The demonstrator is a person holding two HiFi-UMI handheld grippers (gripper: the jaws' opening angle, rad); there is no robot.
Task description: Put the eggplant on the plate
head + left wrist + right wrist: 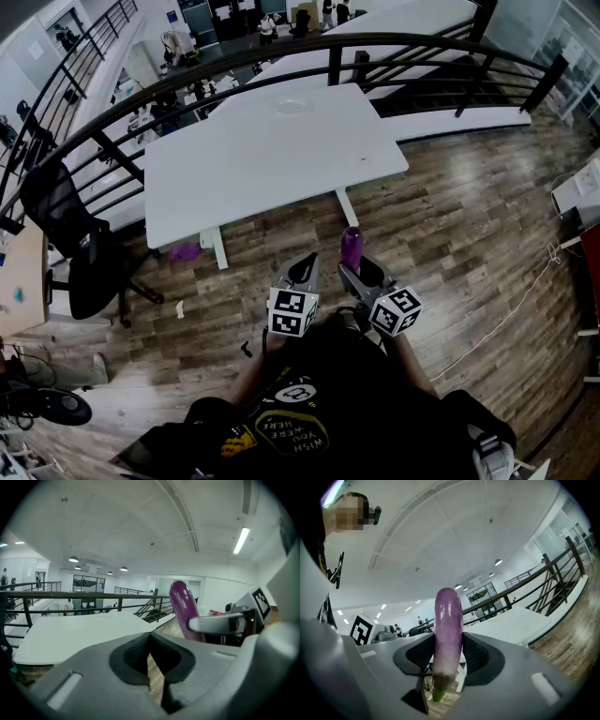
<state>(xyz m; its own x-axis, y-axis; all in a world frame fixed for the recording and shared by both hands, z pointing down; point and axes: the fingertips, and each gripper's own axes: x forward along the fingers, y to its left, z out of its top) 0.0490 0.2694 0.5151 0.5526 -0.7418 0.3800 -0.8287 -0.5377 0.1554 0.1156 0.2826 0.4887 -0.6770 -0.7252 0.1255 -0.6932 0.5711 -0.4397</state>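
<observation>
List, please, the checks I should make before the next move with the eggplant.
1. Grip: right tool clamps the eggplant, which stands upright: ok.
2. Other hand: left tool shut and empty: ok.
3. Spacing: left tool apart from the eggplant: ok.
4. Plate found: cannot tell; only a faint round shape on the far part of the white table.
5. Near part of the white table free of things: ok.

Both grippers are held side by side, close in front of the person's chest. Left gripper [305, 265] [150, 637]: jaws together, nothing between them. Right gripper [361, 268] [447, 649]: pads clamped on an upright eggplant [448, 620], stem end down.
</observation>
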